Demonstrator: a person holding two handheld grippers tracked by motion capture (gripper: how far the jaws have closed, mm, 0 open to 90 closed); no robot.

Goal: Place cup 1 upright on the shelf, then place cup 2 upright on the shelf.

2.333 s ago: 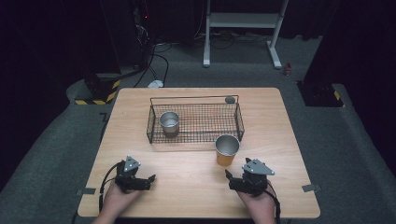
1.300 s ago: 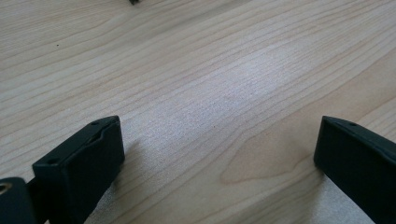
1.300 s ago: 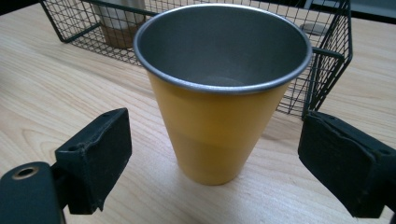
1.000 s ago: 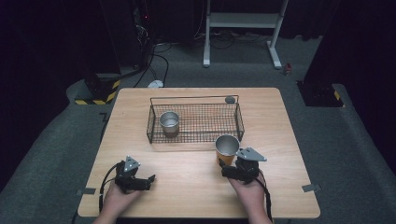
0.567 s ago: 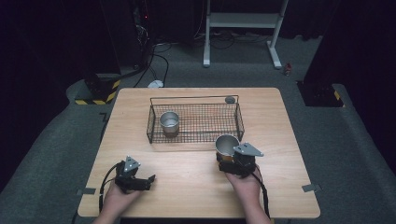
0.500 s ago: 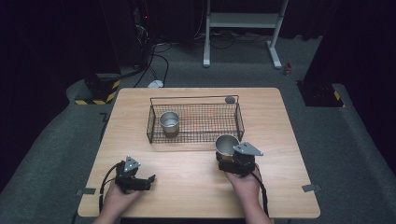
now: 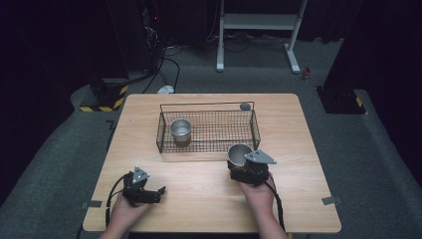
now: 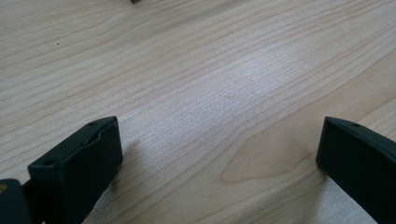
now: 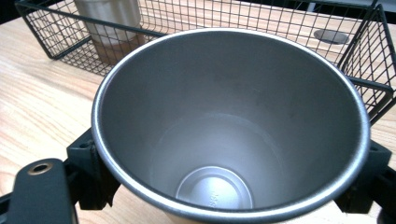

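The left gripper is resting wide apart on the counter, gripping nothing. The right gripper is clamping a steel cup just before the basket. Its own view is showing the cup's bottom (stamped writing there is unreadable).

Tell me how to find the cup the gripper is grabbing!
Find the black wire basket on the wooden table. Just outside its near right corner stands a steel cup, between the right gripper's jaws. The other steel cup sits inside the basket.
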